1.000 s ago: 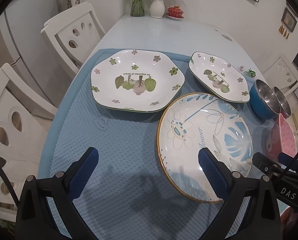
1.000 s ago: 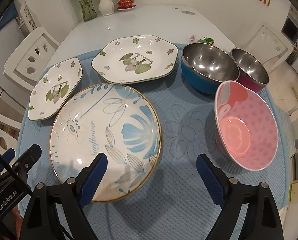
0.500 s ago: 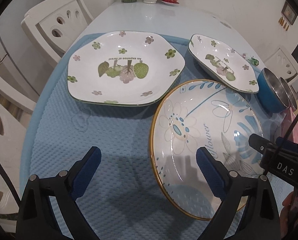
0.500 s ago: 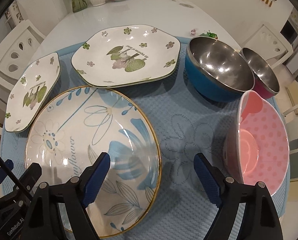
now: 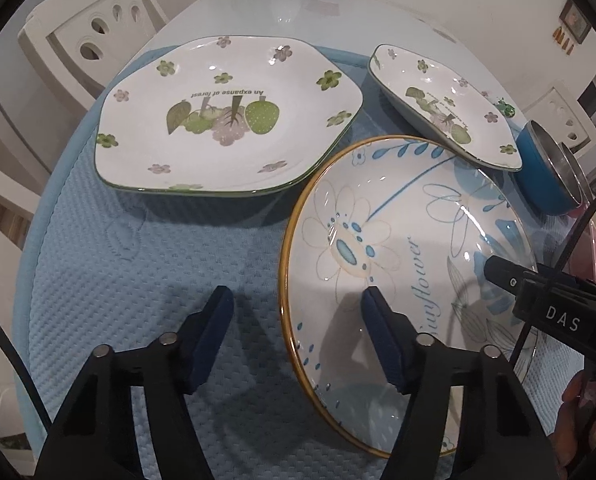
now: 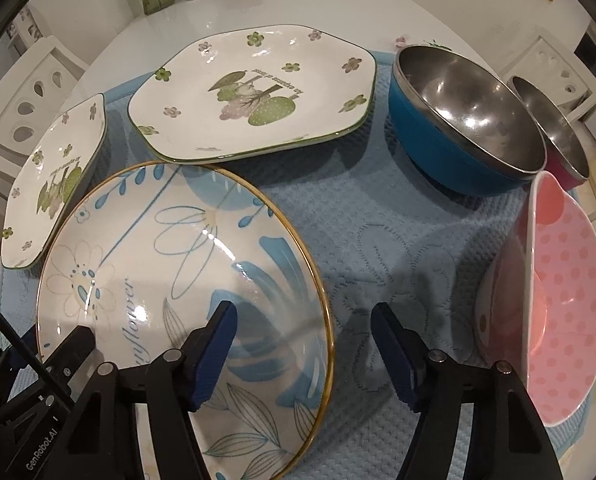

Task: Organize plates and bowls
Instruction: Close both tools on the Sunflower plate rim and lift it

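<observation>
On a blue mat point(image 6: 378, 220) covering the tabletop's near end, both tongs, left point(image 5: 296, 334) and right point(image 6: 304, 350), gape apart astride opposite rims of the empty sunflower plate point(image 6: 170, 280), with two floral plates point(image 6: 254, 88) behind and three empty bowls point(image 6: 466, 116) along the right edge.

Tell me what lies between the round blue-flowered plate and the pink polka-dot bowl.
Only bare blue quilted mat separates the round blue-flowered plate from the pink polka-dot bowl, seen in the right wrist view.
</observation>
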`<act>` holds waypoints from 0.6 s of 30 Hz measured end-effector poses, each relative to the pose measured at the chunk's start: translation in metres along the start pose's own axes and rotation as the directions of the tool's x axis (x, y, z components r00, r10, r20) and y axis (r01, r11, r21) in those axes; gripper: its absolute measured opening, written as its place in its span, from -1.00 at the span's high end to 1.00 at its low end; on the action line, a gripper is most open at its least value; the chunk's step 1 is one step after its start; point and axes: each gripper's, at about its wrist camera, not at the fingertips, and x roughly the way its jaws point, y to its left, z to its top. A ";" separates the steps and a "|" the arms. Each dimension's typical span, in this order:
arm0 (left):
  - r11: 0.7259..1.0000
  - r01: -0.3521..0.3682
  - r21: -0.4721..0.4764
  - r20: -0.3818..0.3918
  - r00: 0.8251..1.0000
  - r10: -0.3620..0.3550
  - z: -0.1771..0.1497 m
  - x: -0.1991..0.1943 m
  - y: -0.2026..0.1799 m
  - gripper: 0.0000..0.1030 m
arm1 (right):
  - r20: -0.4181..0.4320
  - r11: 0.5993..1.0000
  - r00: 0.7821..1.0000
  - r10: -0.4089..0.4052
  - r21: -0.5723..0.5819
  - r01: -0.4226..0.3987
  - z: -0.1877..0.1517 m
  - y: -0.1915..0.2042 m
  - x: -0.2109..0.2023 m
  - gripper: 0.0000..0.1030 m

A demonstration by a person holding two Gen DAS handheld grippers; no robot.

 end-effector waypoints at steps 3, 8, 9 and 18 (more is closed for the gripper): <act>1.000 0.027 -0.003 0.003 1.000 -0.027 0.002 0.000 0.000 -0.02 | 0.005 1.000 1.000 0.028 -0.013 -0.028 0.004 0.001 0.002 -0.11; 0.998 0.057 0.009 0.002 0.998 -0.057 0.003 0.001 -0.004 0.12 | -0.003 0.996 0.996 0.089 -0.022 -0.089 0.005 0.008 0.001 -0.03; 0.998 0.061 0.011 0.001 0.998 -0.061 0.004 0.001 -0.004 0.14 | -0.010 0.992 0.993 0.121 -0.016 -0.121 0.005 0.007 0.002 -0.04; 0.987 0.160 -0.011 0.029 0.987 -0.160 0.002 0.001 -0.002 0.14 | -0.009 0.969 0.973 0.230 -0.085 -0.230 -0.008 0.002 -0.003 -0.05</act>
